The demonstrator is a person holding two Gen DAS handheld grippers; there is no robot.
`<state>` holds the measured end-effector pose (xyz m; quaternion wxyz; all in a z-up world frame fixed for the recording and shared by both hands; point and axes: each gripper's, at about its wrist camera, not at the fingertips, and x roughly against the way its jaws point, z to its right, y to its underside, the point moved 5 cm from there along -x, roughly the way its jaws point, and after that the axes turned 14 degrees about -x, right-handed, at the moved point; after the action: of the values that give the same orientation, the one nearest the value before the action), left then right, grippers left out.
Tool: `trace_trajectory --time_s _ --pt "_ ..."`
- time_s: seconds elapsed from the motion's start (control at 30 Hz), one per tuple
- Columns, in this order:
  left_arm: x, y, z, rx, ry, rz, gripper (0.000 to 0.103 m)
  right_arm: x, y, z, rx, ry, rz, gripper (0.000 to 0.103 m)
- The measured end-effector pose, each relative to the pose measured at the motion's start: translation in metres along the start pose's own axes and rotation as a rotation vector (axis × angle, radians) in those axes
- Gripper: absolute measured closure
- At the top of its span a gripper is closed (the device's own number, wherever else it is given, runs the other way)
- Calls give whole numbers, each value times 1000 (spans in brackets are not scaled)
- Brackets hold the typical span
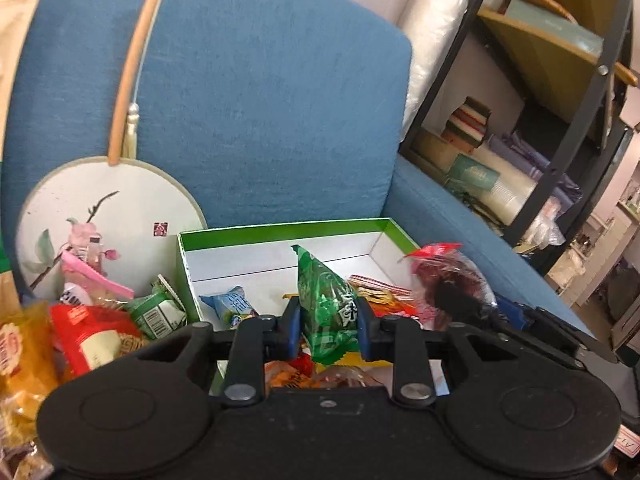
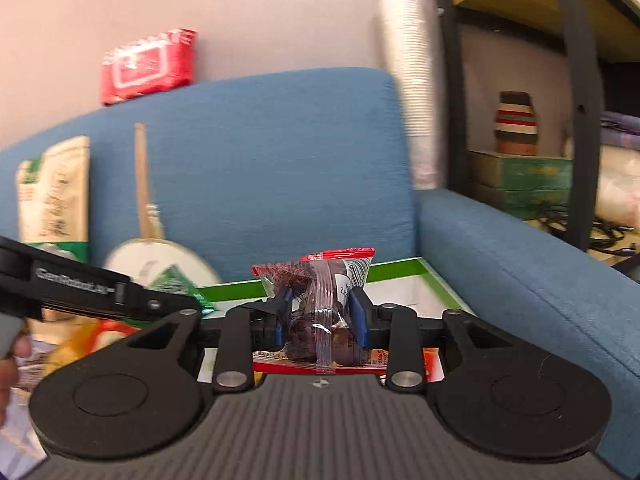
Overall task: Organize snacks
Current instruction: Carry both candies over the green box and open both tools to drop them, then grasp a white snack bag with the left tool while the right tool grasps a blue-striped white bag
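Note:
My left gripper (image 1: 328, 320) is shut on a green snack packet (image 1: 324, 300), which stands upright between the blue pads above a green-rimmed white box (image 1: 280, 229) on the blue sofa. Several snacks lie in the box, among them a light blue sachet (image 1: 232, 306). My right gripper (image 2: 320, 314) is shut on a clear packet with a red top and dark pieces inside (image 2: 324, 280), held over the box's right end (image 2: 400, 266). That same packet (image 1: 448, 280) shows at the right of the left wrist view. The green packet (image 2: 180, 286) appears at the left of the right wrist view.
Loose snacks (image 1: 88, 332) are piled left of the box, in front of a round painted fan (image 1: 108, 208) leaning on the sofa back. A kraft bag (image 2: 56, 192) stands further left. The sofa armrest (image 2: 520, 272) and a dark metal shelf (image 1: 560, 120) bound the right side.

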<state>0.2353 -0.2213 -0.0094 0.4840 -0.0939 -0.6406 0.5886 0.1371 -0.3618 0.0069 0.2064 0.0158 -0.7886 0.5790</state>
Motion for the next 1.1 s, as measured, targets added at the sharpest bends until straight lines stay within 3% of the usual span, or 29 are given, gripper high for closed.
trace_trajectory --time_s 0.13,0.2,0.23,0.27,0.3,0.37,0.47,0.7,0.97,1.1 --pt "-22 3 -7 13 -9 -22 74 -8 7 17 -2 23 0 47" --pt "-32 9 -10 22 -5 -41 42 -24 18 22 11 39 -56 38" --pt "-35 13 -12 30 -21 -50 0 -32 26 26 14 56 -115 33" --pt "-34 17 -14 42 -51 -51 0 -36 31 27 18 76 -150 23" --pt "-30 20 -15 53 -65 -28 0 -36 32 27 32 81 -156 20" --pt "-22 22 -14 58 -49 0 0 -25 25 22 51 55 -107 17" --pt "-3 18 -12 36 -74 22 0 -3 16 13 47 10 -19 1" --pt "67 20 -20 93 -163 107 0 26 23 -17 40 -102 -51 0" --pt "149 74 -56 196 -301 85 0 53 65 -68 -56 -316 -207 0" --pt "172 99 -79 246 -344 53 0 57 99 -101 3 -383 -281 0"
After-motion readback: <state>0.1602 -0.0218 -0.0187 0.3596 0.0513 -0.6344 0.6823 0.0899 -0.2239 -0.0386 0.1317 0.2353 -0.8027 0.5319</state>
